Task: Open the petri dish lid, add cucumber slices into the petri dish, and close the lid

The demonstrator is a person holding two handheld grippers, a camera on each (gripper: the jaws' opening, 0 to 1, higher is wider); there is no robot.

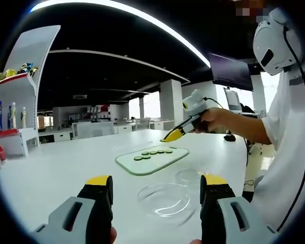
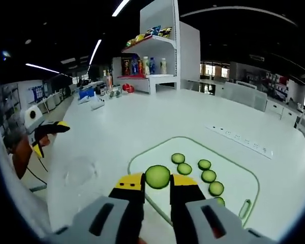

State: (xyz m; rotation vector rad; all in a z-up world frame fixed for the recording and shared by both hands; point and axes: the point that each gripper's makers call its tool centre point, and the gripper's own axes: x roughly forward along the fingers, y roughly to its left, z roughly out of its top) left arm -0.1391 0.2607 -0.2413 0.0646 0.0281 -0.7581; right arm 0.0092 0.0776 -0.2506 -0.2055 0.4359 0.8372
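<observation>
Right gripper (image 2: 157,184) pinching cucumber slice (image 2: 157,176) (above board (image 2: 244,175))

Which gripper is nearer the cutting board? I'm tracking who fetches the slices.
Right. The right gripper is directly over the cutting board, pinching a cucumber slice. The left gripper hangs back, beyond the petri dish.

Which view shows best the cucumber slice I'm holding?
The right gripper view: the cucumber slice sits large, pinched in the right claw. In the left gripper view, that claw is far and the slice cannot be made out.
</observation>
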